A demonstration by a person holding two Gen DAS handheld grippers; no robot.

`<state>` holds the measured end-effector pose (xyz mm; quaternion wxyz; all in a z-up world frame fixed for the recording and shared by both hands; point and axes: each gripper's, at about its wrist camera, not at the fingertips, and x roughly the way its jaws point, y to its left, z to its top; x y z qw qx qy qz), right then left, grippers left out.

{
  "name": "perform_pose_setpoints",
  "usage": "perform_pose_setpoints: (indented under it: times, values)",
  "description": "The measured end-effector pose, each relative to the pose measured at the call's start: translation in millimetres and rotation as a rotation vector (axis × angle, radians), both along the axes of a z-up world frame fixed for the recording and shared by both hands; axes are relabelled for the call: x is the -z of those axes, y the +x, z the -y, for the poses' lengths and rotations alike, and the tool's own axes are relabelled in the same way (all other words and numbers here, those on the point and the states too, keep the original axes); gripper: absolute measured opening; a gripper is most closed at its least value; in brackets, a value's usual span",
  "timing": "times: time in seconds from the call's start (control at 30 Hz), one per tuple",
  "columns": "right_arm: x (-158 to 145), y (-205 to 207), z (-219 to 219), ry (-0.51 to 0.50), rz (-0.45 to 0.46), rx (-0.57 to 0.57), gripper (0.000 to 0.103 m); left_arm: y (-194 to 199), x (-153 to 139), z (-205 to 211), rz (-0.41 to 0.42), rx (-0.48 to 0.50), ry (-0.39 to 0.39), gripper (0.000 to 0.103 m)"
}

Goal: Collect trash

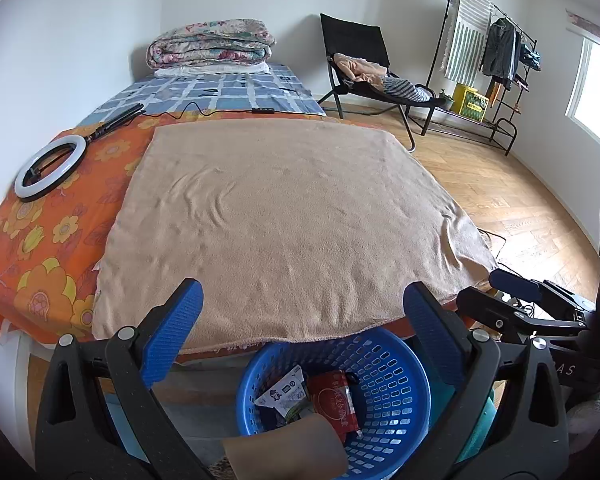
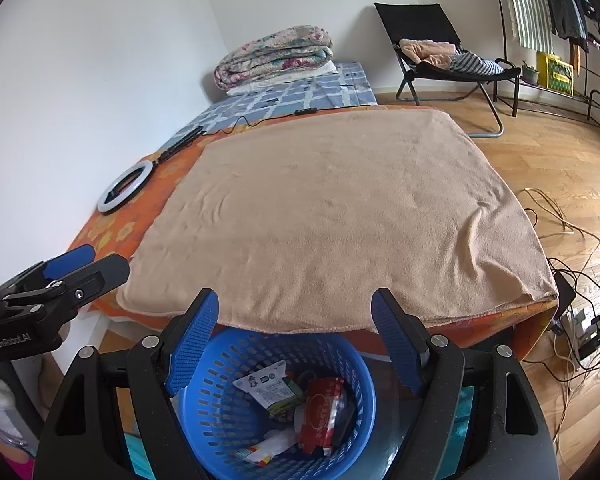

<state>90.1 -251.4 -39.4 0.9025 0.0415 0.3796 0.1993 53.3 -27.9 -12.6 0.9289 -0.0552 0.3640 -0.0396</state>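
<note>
1. Both the left gripper (image 1: 302, 322) and right gripper (image 2: 296, 326) hover with jaws spread wide, holding nothing.
2. Wrappers (image 2: 326, 410) lie inside the blue basket (image 2: 220, 400), below the towel's (image 2: 332, 216) edge.

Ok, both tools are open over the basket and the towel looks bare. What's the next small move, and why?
Probably lift both tools back from the blue basket and stop. The left tool and right tool are open and hold nothing, the red packet and white wrapper already lie in the basket, and no trash shows on the tan towel.
</note>
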Motion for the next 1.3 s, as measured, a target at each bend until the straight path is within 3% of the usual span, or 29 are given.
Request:
perform_pose_setpoints:
  times: [1.3]
  values:
    - [3.2, -0.1, -0.7, 0.035, -0.016, 0.005, 0.079, 0.0, 0.0, 1.2, 0.000, -0.003, 0.002, 0.102]
